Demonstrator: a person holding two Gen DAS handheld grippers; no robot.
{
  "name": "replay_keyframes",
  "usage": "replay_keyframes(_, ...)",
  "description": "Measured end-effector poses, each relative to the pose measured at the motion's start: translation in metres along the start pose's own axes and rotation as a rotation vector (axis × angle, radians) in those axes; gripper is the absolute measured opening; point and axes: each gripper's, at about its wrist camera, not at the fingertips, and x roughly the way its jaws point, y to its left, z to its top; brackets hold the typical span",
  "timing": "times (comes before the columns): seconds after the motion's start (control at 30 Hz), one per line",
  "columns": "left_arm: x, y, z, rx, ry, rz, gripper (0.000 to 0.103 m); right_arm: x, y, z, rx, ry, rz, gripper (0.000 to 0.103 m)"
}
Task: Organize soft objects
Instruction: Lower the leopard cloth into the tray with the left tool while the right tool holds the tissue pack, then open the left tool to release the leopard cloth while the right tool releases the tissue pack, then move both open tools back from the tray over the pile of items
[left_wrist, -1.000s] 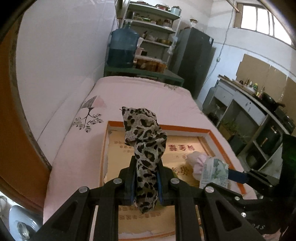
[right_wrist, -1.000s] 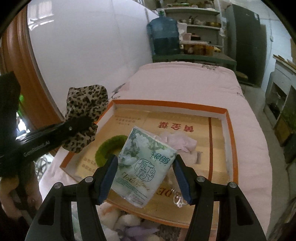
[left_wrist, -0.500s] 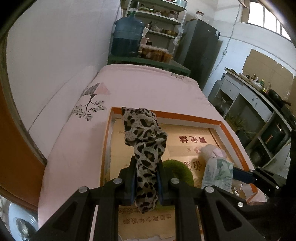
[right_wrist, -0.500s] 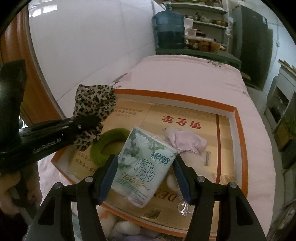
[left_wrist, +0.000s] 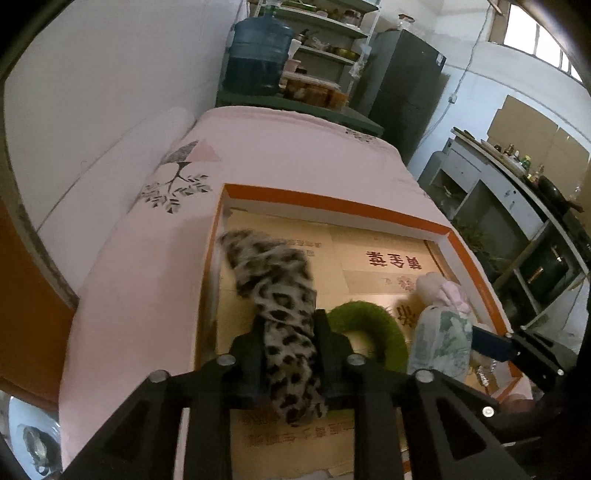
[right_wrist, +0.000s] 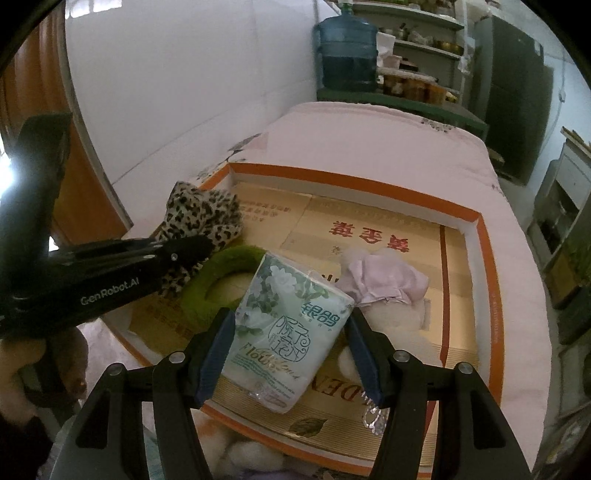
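Your left tool (left_wrist: 289, 334) is clamped on the leopard scarf (left_wrist: 275, 280), now lower left of centre in the left view; its free end has dropped from standing upright to drooping over the near-left corner of the box (left_wrist: 332, 201) on the bed (left_wrist: 280, 147), so it looks ready to release. At centre, the green ring (left_wrist: 373, 325) lies more exposed than a second ago. To the right, your right tool (right_wrist: 291, 345) grips the tissue pack (right_wrist: 291, 325), closer to the box floor than before, just in front of the pink cloth (right_wrist: 384, 280), likely next to set down
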Motion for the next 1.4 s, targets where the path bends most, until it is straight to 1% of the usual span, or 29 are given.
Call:
replay_keyframes(0.07, 0.000, 0.000, -0.001, 0.004, -0.006, 0.017, 0.052, 0.000, 0.001, -0.001, -0.002, -0.003, -0.005, 0.064)
replay_keyframes(0.13, -0.002, -0.001, -0.002, 0.013, -0.006, 0.026, 0.056, 0.000, 0.002, -0.002, -0.005, -0.004, -0.010, 0.064)
replay_keyframes(0.2, -0.003, -0.003, -0.003, 0.026, -0.004, 0.023, 0.057, -0.001, 0.001, -0.003, -0.004, -0.007, -0.016, 0.065)
replay_keyframes(0.33, -0.005, -0.009, -0.005, 0.050, -0.006, 0.045, 0.057, -0.005, 0.001, -0.005, -0.003, -0.013, -0.025, 0.066)
replay_keyframes(0.4, -0.007, -0.011, -0.006, 0.059, -0.009, 0.053, 0.057, -0.007, 0.001, -0.006, -0.004, -0.019, -0.028, 0.071)
replay_keyframes(0.47, -0.011, -0.012, -0.007, 0.063, -0.020, 0.056, 0.057, -0.010, 0.001, -0.006, -0.005, -0.026, -0.033, 0.072)
replay_keyframes(0.77, -0.033, -0.022, -0.008, 0.086, -0.079, 0.064, 0.057, -0.022, 0.004, -0.007, -0.008, -0.044, -0.039, 0.072)
replay_keyframes(1.13, -0.063, -0.035, -0.011, 0.095, -0.126, 0.040, 0.057, -0.045, 0.004, -0.013, 0.009, -0.066, -0.040, 0.072)
replay_keyframes(1.4, -0.091, -0.045, -0.023, 0.083, -0.169, 0.018, 0.057, -0.063, 0.001, -0.022, 0.029, -0.079, -0.035, 0.072)
